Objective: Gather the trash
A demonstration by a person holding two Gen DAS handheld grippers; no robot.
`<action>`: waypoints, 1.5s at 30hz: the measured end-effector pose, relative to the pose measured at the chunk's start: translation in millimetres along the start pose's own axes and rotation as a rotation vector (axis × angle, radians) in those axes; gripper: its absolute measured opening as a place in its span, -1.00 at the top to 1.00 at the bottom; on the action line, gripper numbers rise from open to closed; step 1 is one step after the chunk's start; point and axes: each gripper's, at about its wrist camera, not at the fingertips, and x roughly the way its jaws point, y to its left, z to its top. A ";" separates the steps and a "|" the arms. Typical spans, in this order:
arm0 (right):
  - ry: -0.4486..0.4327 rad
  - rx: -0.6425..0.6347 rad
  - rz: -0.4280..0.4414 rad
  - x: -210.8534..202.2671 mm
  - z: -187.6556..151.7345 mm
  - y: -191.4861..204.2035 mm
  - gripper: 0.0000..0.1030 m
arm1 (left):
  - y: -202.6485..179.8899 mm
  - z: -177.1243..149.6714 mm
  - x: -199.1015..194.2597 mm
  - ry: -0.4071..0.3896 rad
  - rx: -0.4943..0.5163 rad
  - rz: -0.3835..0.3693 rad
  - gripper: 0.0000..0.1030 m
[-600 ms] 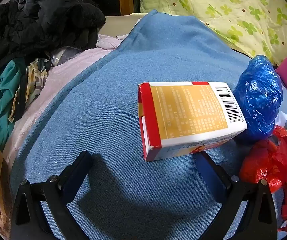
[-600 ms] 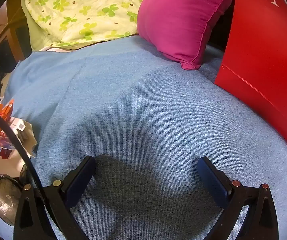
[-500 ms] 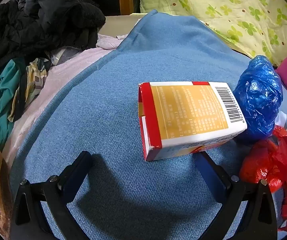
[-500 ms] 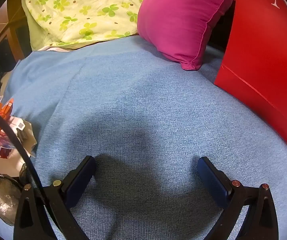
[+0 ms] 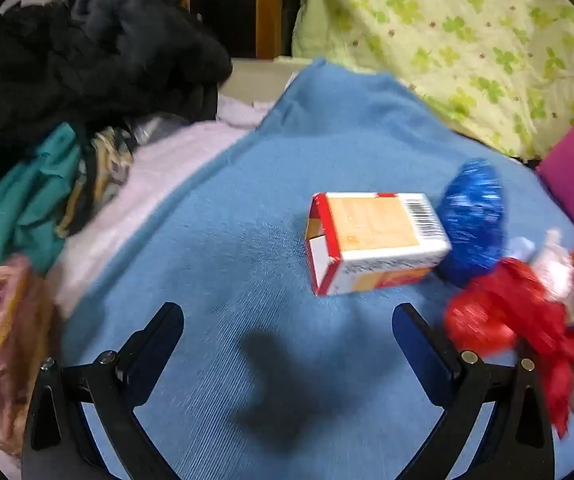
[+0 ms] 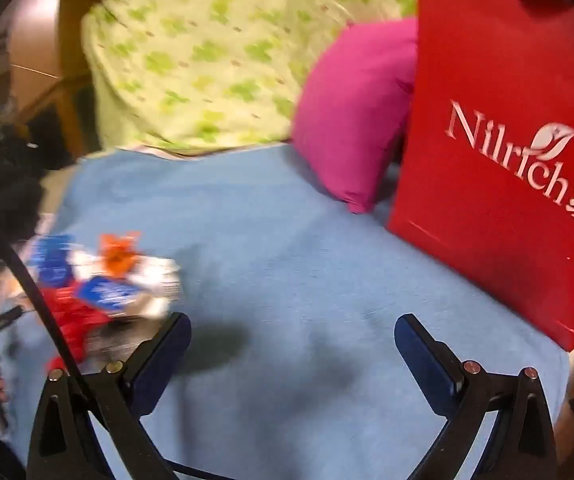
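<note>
Blue blanket (image 5: pixel 223 264) | carton (image 5: pixel 375 240) beyond left tongs (image 5: pixel 287 320), wide, empty | right tongs (image 6: pixel 293 334) wide, empty

Blue blanket (image 5: pixel 247 240) covers the bed, green clover-print quilt (image 5: pixel 467 40) bunched at the far end, magenta pillow (image 6: pixel 355 120) touching it, dark jacket (image 5: pixel 87 60) over teal clothing (image 5: pixel 19 208) at the left edge.

blue blanket (image 5: pixel 247 240) | red-orange-white box (image 5: pixel 375 240) | crinkly blue bag (image 5: pixel 475 216) | clover-print green quilt (image 6: pixel 207 60) | magenta pillow (image 6: pixel 359 112) | red paper bag (image 6: pixel 507 160)
</note>
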 end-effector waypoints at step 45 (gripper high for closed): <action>-0.035 0.043 0.136 -128.0 -103.3 53.0 -1.00 | -30.8 -69.6 -177.2 -0.001 0.113 -0.155 -1.00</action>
